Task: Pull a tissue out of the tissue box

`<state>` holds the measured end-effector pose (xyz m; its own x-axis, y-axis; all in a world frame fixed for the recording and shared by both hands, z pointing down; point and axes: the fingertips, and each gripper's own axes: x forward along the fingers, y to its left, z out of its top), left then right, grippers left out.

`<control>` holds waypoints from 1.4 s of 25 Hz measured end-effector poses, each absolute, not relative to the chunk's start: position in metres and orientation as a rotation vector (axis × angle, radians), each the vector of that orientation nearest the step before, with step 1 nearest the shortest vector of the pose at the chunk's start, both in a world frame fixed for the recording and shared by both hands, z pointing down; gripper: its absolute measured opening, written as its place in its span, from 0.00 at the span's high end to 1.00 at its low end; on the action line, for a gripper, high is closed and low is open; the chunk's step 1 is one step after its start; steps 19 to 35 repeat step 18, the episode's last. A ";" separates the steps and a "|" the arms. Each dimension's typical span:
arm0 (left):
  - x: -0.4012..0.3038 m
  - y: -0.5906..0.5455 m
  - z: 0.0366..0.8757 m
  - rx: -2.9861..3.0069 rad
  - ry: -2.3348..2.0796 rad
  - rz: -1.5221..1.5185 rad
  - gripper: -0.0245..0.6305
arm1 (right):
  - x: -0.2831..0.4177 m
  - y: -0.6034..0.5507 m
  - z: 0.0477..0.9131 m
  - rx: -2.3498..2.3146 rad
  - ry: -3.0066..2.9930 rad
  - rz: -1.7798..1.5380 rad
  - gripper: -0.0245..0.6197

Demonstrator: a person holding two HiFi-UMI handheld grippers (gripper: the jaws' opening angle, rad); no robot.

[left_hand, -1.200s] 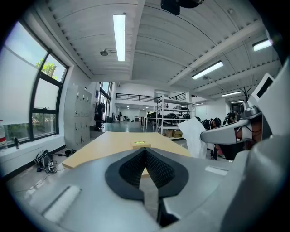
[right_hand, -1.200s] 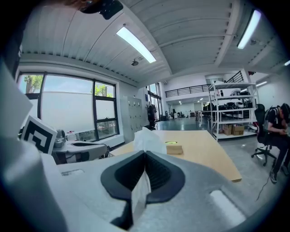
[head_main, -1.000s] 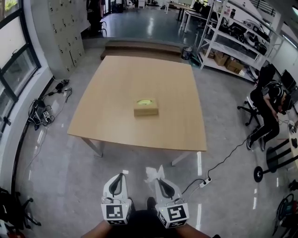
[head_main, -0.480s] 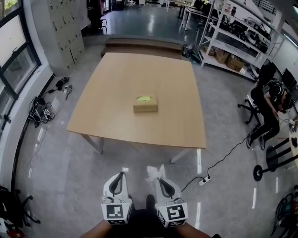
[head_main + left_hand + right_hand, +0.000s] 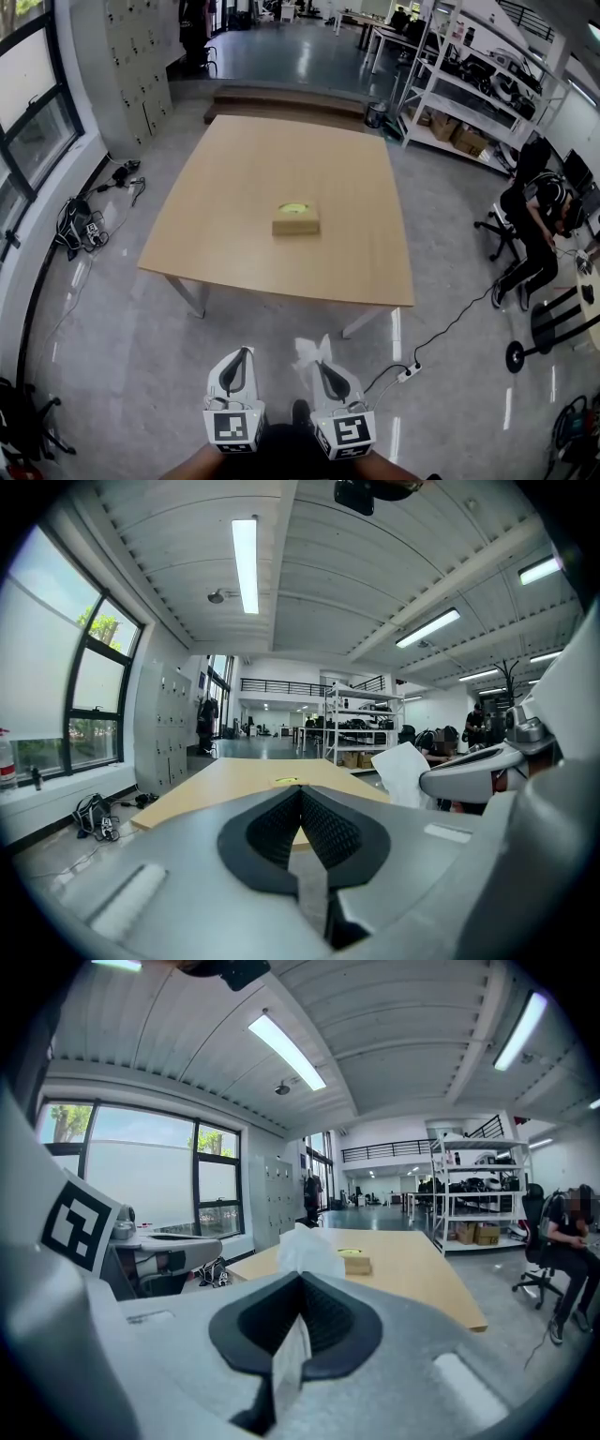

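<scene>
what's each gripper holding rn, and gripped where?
Right gripper: shut on the tissue, pinched mid-sheet, with the crumpled end sticking out past the tips. Left gripper: shut, empty.

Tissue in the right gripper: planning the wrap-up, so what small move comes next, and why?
Probably carry the tissue toward the table and release it there: the right gripper is shut on it, already free of the tissue box, over the floor short of the table.
</scene>
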<state>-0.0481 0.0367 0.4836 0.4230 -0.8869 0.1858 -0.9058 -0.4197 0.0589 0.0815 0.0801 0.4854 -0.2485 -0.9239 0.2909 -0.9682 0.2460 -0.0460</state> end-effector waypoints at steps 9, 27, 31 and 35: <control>-0.049 0.028 0.476 2.544 -1.562 0.172 0.93 | 0.078 0.080 0.485 1.813 -2.273 0.326 0.97; -0.052 0.028 0.486 2.551 -1.536 0.185 0.93 | 0.076 0.079 0.486 1.827 -2.255 0.331 0.97; -0.052 0.028 0.486 2.551 -1.536 0.185 0.93 | 0.076 0.079 0.486 1.827 -2.255 0.331 0.97; -0.052 0.028 0.486 2.551 -1.536 0.185 0.93 | 0.076 0.079 0.486 1.827 -2.255 0.331 0.97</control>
